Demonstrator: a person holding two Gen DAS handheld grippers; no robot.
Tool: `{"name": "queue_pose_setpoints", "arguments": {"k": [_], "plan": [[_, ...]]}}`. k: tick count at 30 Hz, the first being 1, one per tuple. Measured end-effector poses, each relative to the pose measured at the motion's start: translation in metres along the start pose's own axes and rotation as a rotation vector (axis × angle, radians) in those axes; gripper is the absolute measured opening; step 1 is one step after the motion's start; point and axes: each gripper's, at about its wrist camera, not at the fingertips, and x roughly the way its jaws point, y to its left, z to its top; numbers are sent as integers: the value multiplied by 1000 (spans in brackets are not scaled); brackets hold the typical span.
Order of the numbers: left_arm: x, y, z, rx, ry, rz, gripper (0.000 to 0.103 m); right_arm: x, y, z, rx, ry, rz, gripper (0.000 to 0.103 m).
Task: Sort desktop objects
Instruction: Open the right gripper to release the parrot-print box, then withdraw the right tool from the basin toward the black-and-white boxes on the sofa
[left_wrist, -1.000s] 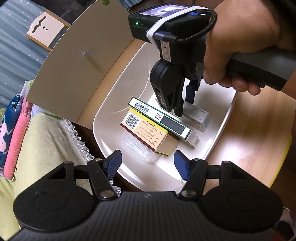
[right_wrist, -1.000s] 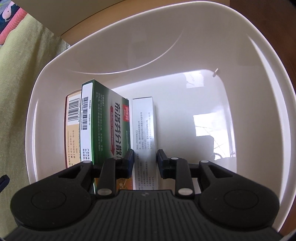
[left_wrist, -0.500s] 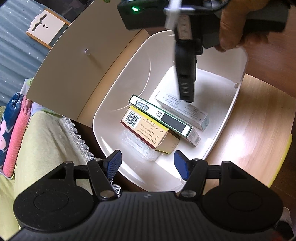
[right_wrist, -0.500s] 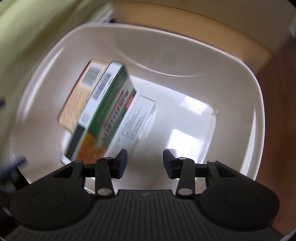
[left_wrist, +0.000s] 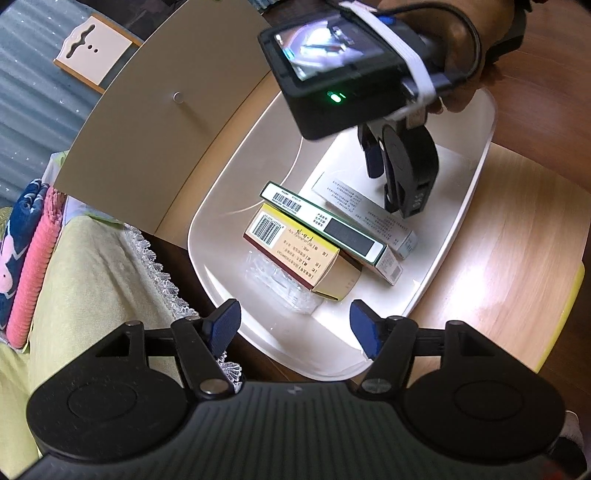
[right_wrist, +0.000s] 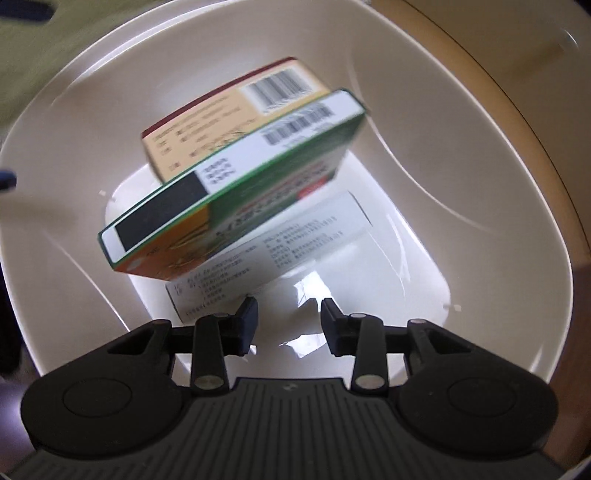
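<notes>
Right wrist view motion-blurred, box print unreadable. White tub (left_wrist: 458, 236) on wooden worktop (left_wrist: 517, 266) holds three boxes side by side, long axes parallel, diagonal: yellow box (left_wrist: 295, 254), green box (left_wrist: 332, 229) leaning on it, white box (left_wrist: 365, 214). Right tongs (right_wrist: 289, 323) open, empty, just beside white box end. Left tongs (left_wrist: 295, 326) open, empty, over tub's near rim.

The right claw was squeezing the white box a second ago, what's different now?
The right claw has let go of the white box, opened, and lifted above it. The three boxes lie where they were in the white tub. The left claw stays open.
</notes>
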Motion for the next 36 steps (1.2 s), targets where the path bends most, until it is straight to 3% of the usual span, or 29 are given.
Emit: {"name": "queue_pose_setpoints", "arguments": {"k": [3, 7, 24, 36], "plan": [[0, 1, 0, 2, 3, 3, 67, 2, 10, 1, -132, -27, -51, 32], [1, 3, 1, -4, 2, 4, 67, 2, 13, 6, -181, -44, -52, 32], [2, 1, 2, 7, 13, 0, 67, -16, 1, 22, -142, -72, -81, 32], [1, 0, -4, 9, 28, 0, 67, -65, 7, 31, -109, -113, -120, 32]]}}
